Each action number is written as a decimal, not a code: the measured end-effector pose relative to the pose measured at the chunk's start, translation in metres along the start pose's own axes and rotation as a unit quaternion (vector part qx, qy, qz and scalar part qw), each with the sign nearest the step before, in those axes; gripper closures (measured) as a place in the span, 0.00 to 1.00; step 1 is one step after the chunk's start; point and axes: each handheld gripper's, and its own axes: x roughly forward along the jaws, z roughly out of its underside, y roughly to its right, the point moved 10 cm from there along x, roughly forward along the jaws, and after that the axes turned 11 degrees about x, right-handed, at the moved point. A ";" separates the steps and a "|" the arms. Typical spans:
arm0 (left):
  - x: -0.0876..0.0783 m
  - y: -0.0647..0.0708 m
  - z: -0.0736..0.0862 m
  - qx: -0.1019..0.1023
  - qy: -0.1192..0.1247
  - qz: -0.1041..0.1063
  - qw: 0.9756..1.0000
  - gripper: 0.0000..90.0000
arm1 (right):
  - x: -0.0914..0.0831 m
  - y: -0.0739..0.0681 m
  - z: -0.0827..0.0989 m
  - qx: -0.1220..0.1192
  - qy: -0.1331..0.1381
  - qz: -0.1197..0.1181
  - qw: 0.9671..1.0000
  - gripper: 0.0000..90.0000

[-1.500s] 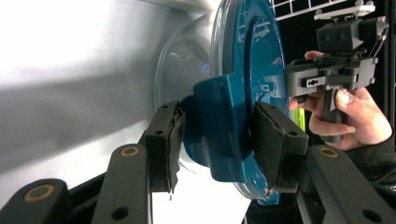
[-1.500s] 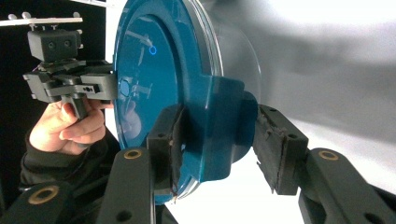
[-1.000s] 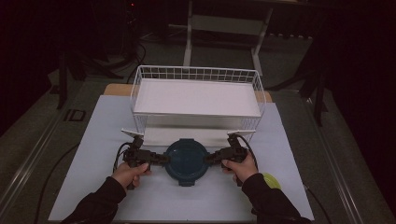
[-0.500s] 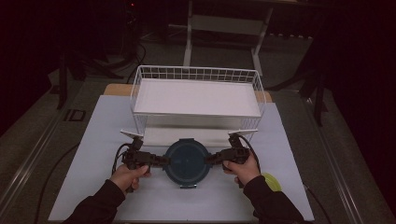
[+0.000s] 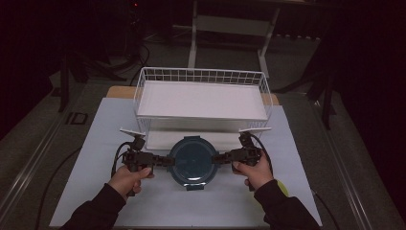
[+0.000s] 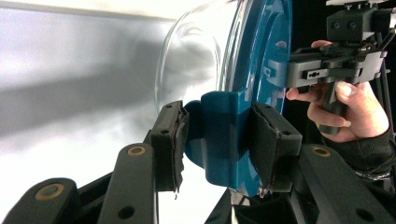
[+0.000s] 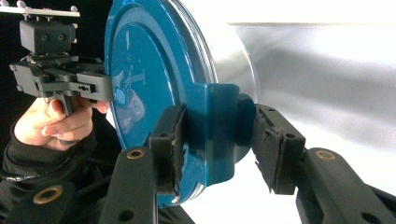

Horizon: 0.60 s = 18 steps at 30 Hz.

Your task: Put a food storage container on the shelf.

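A round glass container (image 5: 194, 160) with a teal lid hangs above the white mat, held from both sides. My left gripper (image 5: 167, 161) is shut on the lid's left clip. My right gripper (image 5: 216, 159) is shut on the right clip. In the left gripper view the left gripper (image 6: 219, 135) has its pads pressed on the teal clip (image 6: 224, 140), with the clear bowl (image 6: 196, 60) to the left and the right gripper (image 6: 327, 70) beyond. In the right gripper view the right gripper (image 7: 217, 135) clamps the opposite clip (image 7: 219, 126), and the lid (image 7: 149, 60) faces left toward the left gripper (image 7: 60, 79).
A white wire basket (image 5: 201, 76) on a raised shelf stands right behind the container. The white mat (image 5: 95, 143) covers the table to its edges. A small yellow-green thing (image 5: 283, 188) lies by the right sleeve.
Both grippers and the container between them have risen off the mat together. The grips look unchanged.
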 end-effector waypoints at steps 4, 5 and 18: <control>-0.006 0.010 -0.004 0.009 0.002 0.001 1.000 0.63 | -0.007 -0.008 0.001 -0.003 0.002 -0.003 1.000 0.61; -0.007 0.014 -0.006 0.010 0.005 0.003 1.000 0.63 | -0.010 -0.010 0.001 -0.008 0.003 -0.005 1.000 0.61; -0.028 0.053 -0.037 0.044 0.027 0.009 0.999 0.63 | -0.046 -0.048 -0.010 -0.036 0.034 -0.010 0.999 0.61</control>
